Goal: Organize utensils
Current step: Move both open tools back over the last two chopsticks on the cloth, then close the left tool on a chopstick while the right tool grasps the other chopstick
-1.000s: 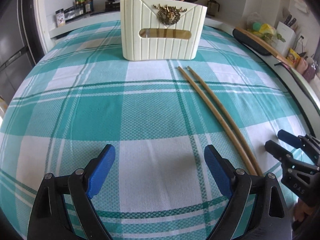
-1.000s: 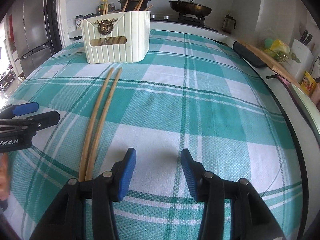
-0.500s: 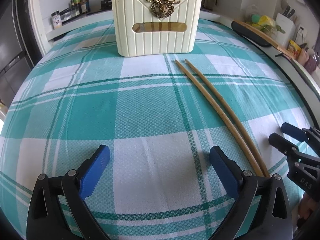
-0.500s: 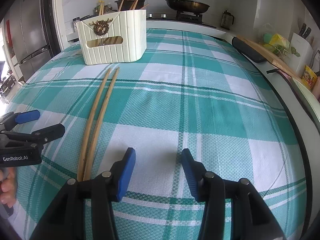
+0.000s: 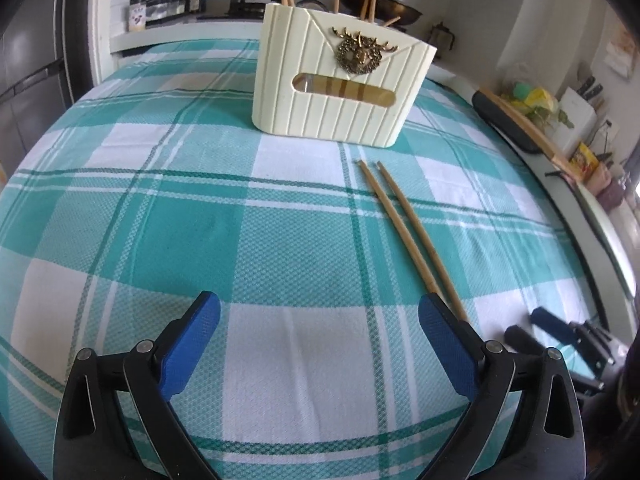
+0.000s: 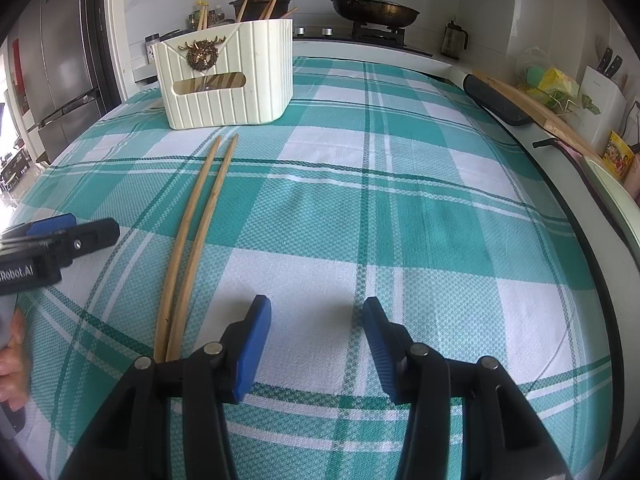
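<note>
- Two loose chopsticks [image 5: 404, 232] lie side by side on the surface [image 5: 192, 232], just before the cream ribbed holder [image 5: 340, 92], whose own sticks poke out of its top.
- The surface wears a teal-and-white plaid cloth; behind it a hob carries one frying pan [image 6: 374, 10] and one lidded pot [image 6: 262, 0].
- Left gripper [image 5: 320, 344] gapes wide, empty, a little wider than a second ago.
- Right gripper [image 6: 316, 336] stands half open, empty, unchanged.
</note>
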Available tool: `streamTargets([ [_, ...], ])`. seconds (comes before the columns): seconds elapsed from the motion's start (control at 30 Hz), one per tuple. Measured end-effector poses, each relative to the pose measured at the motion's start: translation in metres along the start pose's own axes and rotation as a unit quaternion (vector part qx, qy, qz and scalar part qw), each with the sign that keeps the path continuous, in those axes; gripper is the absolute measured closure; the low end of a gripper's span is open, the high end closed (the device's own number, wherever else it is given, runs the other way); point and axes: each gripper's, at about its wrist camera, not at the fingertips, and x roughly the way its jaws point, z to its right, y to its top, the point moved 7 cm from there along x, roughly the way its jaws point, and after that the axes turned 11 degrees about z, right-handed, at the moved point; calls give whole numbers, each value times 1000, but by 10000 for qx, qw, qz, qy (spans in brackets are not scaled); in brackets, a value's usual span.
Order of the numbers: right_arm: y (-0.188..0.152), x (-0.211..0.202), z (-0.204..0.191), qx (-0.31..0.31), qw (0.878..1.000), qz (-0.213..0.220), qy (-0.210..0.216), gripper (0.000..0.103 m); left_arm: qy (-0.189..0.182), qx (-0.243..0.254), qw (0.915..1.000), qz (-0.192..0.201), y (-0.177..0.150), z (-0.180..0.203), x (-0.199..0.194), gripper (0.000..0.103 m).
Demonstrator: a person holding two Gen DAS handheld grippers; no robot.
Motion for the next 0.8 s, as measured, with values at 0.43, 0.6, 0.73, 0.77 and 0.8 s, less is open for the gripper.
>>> streamTargets([
  [0.43, 0, 0, 0, 38, 10000, 0, 17, 54, 510, 1027, 9931, -227, 1, 51, 41, 15],
  [0.6, 0, 0, 0, 62, 10000, -2, 32, 54, 470, 1235, 9911, -152, -2, 53, 36, 53],
  [0.73, 0, 0, 1, 143, 9999, 5, 93, 54, 366, 1301, 9906, -187, -2, 49, 31, 95],
  [0.77, 1, 0, 2, 183, 9998, 12, 126, 54, 353, 1282, 9909, -195, -1, 46, 29, 96],
  [0.8, 1, -1, 3, 227, 9996, 26, 164, 54, 367, 1264, 9911, -199, -1, 43, 28, 96],
])
